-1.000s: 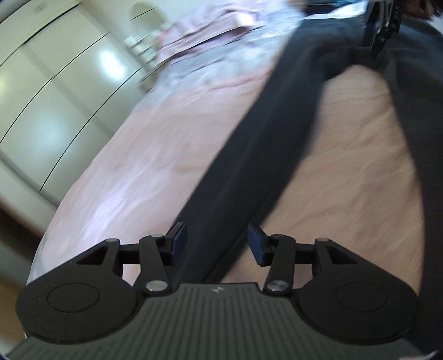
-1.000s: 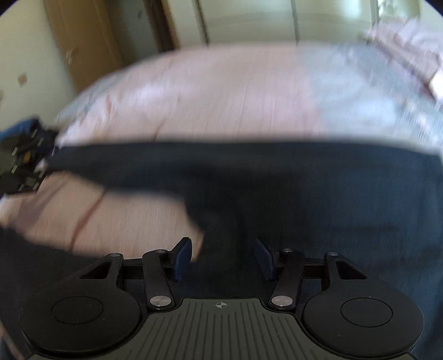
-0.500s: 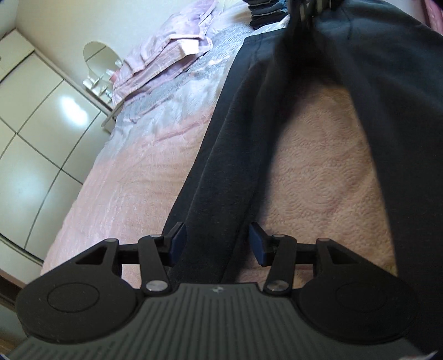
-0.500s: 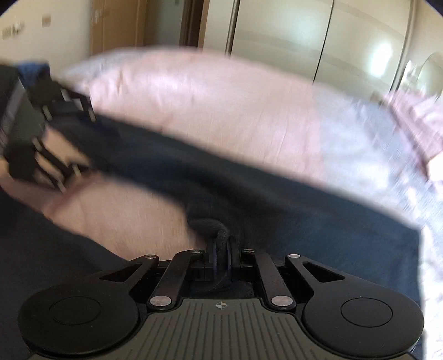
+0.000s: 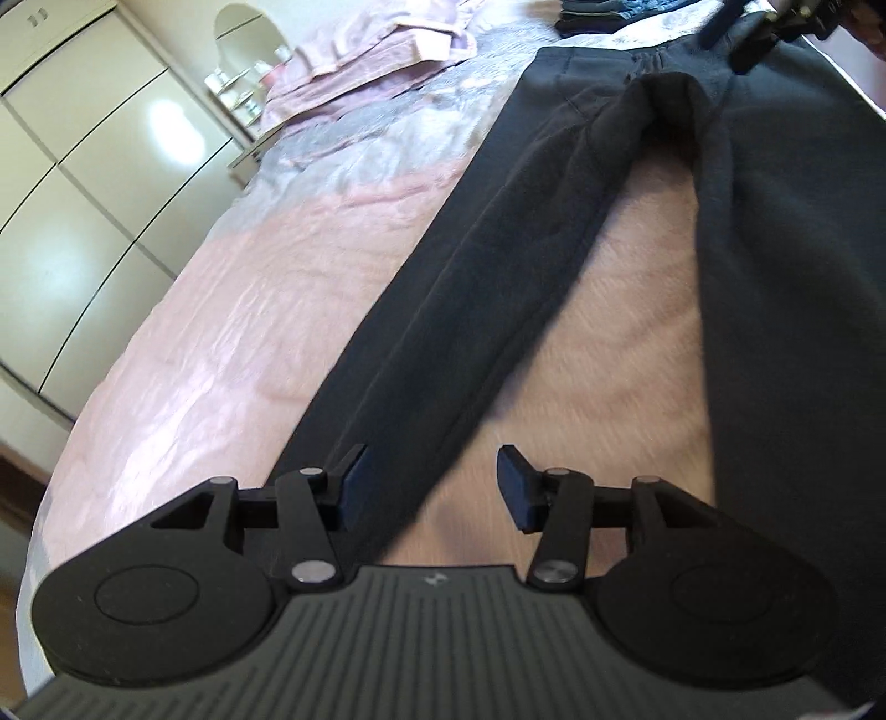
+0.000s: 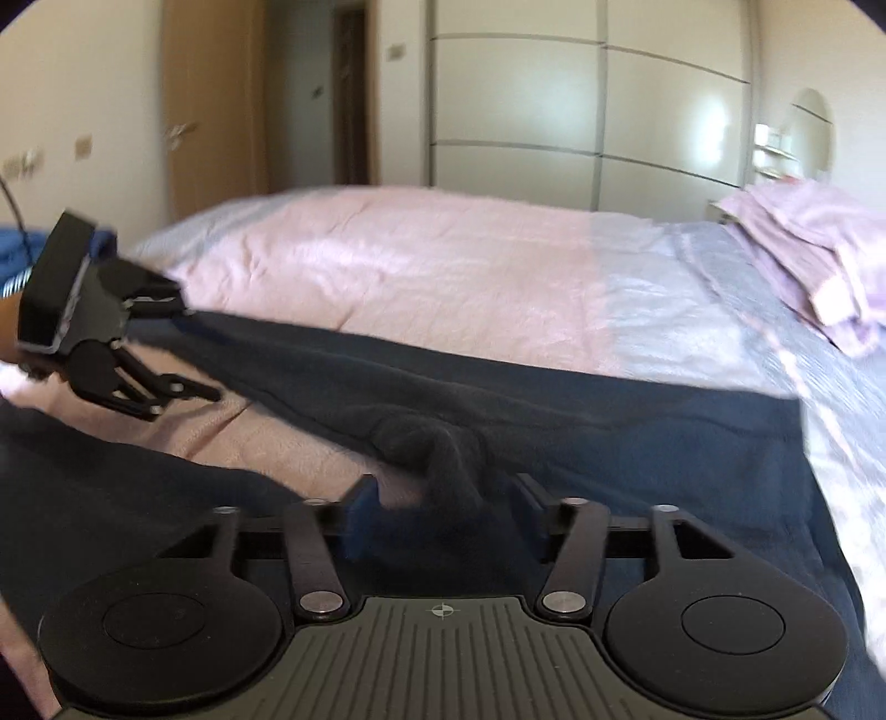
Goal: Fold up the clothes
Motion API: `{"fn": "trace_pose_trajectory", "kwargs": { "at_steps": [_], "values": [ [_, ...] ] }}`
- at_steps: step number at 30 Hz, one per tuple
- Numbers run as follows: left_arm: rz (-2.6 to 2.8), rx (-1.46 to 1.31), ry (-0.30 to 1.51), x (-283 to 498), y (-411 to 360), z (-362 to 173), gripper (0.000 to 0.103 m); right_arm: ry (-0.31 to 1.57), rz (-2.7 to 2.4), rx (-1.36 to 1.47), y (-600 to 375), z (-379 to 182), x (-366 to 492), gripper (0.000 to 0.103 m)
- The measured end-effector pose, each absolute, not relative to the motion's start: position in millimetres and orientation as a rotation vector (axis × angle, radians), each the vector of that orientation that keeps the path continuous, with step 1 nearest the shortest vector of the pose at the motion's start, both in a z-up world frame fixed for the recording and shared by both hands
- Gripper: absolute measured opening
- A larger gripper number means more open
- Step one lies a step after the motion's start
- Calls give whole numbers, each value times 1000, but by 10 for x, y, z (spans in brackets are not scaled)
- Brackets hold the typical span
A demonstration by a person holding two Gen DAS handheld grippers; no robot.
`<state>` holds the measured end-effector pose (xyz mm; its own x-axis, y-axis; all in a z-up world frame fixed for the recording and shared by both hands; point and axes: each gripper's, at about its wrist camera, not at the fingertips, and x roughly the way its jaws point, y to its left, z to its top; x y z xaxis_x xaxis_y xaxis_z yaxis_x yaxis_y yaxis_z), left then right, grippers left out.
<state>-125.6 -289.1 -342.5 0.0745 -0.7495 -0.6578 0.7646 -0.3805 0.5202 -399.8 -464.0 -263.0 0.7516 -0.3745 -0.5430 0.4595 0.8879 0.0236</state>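
On the bed, near to far:
Left gripper (image 5: 431, 487): at the foot end of the bed (image 5: 232, 332), jaws parted. The end of the trousers' left-hand leg runs between the fingers, against the left pad (image 5: 354, 487) as far as the view shows; the right pad stands clear over bare cover. Released, nothing pinched.
Right gripper (image 6: 443, 515): at the crotch of the trousers (image 5: 498, 288), jaws opening. A bunched hump of dark cloth rises between the fingers; the blur hides whether the pads touch it. It does not look clenched.
Trousers: dark, laid flat along the bed, waist toward the head end, both legs running toward the foot end and splayed in a V with pink cover showing between them. In the left wrist view the left-hand leg lies straight and narrow; the other leg fills the right edge. The cloth is puckered where the legs meet.
Bed: pink cover at the foot half, grey-lilac patterned cover at the head half.
Bedding (image 5: 387, 50): a folded lilac pile on the head end of the bed, beyond the waist and apart from it.
Dark pile (image 5: 598, 14): folded items at the far head edge of the bed, only partly in view.
Mirror (image 5: 249, 39): oval, past the head corner of the bed, small items on shelves beside it.
Wardrobe (image 5: 83, 194): pale glossy doors along the wall on the far side of the bed.
Door (image 6: 349, 94): dark opening in the wall beyond the foot of the bed, next to a wood panel.
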Motion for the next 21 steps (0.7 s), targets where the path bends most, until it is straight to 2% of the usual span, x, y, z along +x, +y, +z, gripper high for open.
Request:
{"fn": "trace_pose_trajectory", "kwargs": {
  "at_steps": [7, 14, 21],
  "values": [
    [-1526, 1126, 79, -1296, -2090, -3311, 46, 740, -612, 426, -4742, -3000, -4829, 56],
    [-1331, 1069, 146, -1159, -1108, -3116, 50, 698, -676, 457, -4548, -2833, -5380, 56],
    [-1066, 1022, 301, -658, -37, -3107, 53, 665, -593, 436, -4291, -2794, -5295, 56]
  ]
}}
